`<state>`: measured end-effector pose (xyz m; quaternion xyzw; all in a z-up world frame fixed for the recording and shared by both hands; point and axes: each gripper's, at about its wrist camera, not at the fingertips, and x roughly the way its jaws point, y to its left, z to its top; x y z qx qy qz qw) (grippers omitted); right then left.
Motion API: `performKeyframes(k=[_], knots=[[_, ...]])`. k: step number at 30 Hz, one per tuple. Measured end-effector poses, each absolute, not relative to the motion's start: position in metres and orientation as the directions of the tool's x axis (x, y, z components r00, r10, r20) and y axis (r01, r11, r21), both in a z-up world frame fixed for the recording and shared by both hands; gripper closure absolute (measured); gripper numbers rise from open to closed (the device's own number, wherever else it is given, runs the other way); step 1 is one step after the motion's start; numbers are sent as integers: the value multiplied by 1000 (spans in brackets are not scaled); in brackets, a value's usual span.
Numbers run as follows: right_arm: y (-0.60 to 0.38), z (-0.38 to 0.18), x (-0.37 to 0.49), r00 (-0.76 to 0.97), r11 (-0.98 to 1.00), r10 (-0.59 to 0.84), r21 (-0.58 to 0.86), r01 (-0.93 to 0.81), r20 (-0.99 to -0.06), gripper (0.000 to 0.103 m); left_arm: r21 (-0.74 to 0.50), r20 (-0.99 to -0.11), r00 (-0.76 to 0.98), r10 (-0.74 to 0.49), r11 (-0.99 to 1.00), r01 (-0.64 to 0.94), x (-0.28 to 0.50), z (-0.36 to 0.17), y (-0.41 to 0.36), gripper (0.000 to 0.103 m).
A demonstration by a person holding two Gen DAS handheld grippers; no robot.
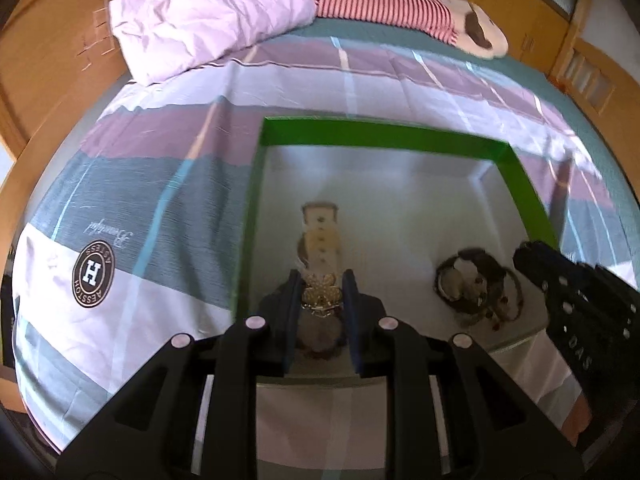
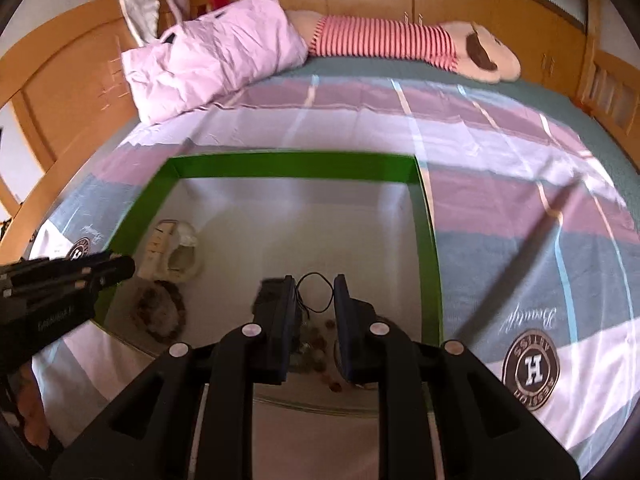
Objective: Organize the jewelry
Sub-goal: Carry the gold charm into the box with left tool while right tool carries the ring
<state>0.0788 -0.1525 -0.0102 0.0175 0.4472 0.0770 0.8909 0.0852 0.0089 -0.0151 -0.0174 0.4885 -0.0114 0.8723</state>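
Green-rimmed box [image 1: 384, 136] on the bed: jewelry held over it in both tools.
Gold brooch [image 1: 320, 294] is pinched by the left tool [image 1: 320, 292], black cord [image 2: 316, 292] by the right tool [image 2: 314, 292]; tangling with the bracelet pile [image 1: 476, 288] at lower right is risked.

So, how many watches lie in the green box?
1 watch, cream strap, on the left side of the green box, ahead of the left gripper. More may hide under the jewelry pile.

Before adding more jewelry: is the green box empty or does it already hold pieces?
Not empty. The green box holds a cream watch, and a beaded tangle lies on its pale floor.
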Motion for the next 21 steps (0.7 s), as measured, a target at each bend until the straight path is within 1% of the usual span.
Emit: performKeyframes(k=[6, 21], knots=[[-161, -15, 79, 580, 990, 138, 104, -91, -802, 84, -10, -860, 509, -24, 999, 31, 84, -23, -4, 82], [-160, -13, 78, 584, 990, 139, 107, -89, -800, 84, -14, -867, 497, -28, 999, 31, 85, -27, -6, 82]])
